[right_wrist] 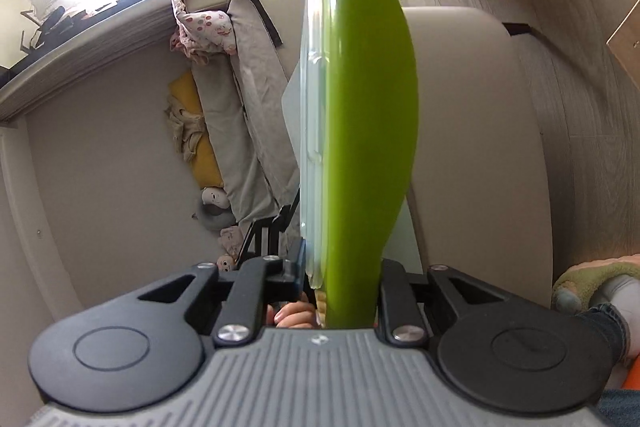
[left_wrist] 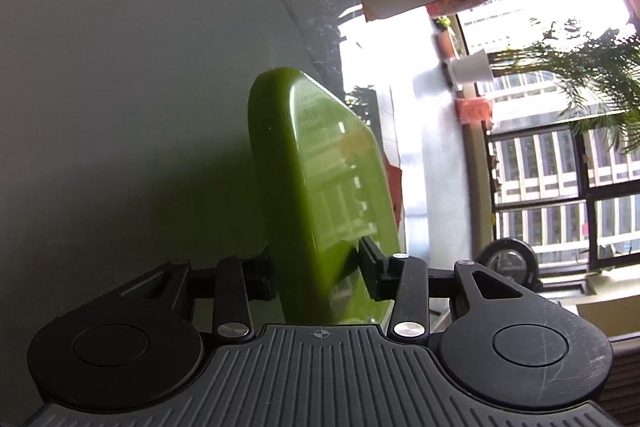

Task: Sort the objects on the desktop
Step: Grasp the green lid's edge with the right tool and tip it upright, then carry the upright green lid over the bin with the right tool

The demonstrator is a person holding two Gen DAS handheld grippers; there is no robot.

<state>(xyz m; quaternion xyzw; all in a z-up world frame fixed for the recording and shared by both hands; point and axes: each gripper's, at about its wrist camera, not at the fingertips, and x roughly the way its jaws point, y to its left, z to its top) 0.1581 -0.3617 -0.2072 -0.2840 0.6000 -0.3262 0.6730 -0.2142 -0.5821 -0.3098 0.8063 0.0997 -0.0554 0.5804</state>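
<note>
- The left tongs (left_wrist: 316, 275) pinch a green case (left_wrist: 320, 187) on both flat faces, low in the frame's centre, so it stands edge-on beside the pale desk (left_wrist: 120, 67).
- The right tongs (right_wrist: 340, 287) clamp the green case (right_wrist: 368, 127) likewise, probably the same one, shared for steadiness.
- Fingers (right_wrist: 294, 315) show just beneath.
- The sofa (right_wrist: 460, 147) lies behind; open room to the right.

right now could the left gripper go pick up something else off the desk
Probably not. The left gripper is shut on a green case, so there is no room between its fingers. The right gripper is clamped on a green case too. One would have to let go first.
</note>
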